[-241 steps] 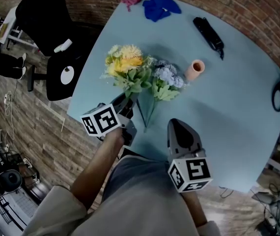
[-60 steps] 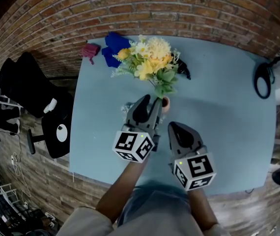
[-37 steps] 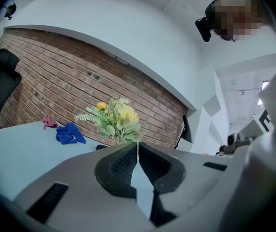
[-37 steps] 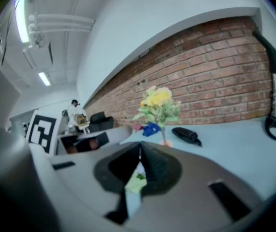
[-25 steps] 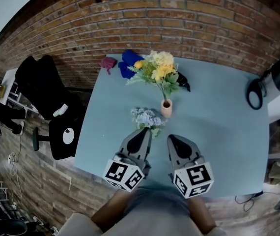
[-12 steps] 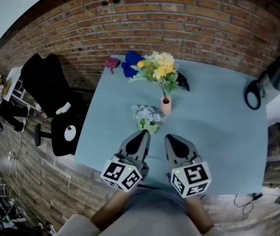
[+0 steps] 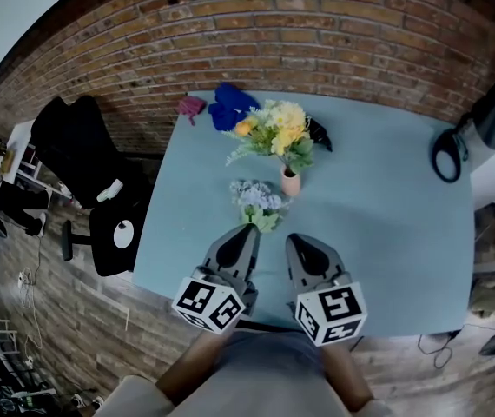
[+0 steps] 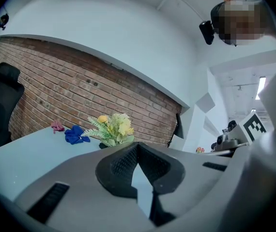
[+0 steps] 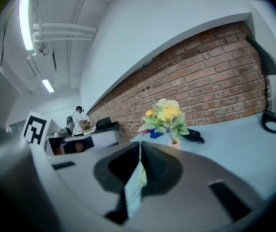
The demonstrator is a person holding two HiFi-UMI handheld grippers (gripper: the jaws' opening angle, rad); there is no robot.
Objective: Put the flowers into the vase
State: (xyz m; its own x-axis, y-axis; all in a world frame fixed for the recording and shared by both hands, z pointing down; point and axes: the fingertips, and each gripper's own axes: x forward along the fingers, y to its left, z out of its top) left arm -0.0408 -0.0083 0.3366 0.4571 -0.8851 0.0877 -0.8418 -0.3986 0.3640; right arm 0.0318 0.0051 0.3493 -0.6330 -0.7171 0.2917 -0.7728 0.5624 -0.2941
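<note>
Yellow flowers (image 7: 275,131) fill the vase (image 7: 290,182); blue bunch (image 7: 256,203) waits on the table (image 7: 386,233). Closed and empty, the left hand-held gripper (image 7: 246,230) or right hand-held gripper (image 7: 293,240) must open to grasp it.

Just ahead of the left gripper (image 7: 246,231), blocked by the pale blue bunch (image 7: 256,202) lying on the table (image 7: 386,233). Ahead of the right gripper (image 7: 293,241), clear up to the vase (image 7: 291,182), with yellow flowers (image 7: 275,130) spreading wide above it. Crowded behind that — blue cloth (image 7: 233,107), small pink thing (image 7: 191,105), a black object (image 7: 319,133) near the brick wall (image 7: 317,33). Open and bare across the right half, as far as the black loop (image 7: 445,155) at the edge. Left of the table, hemmed in by a black chair (image 7: 82,146).
</note>
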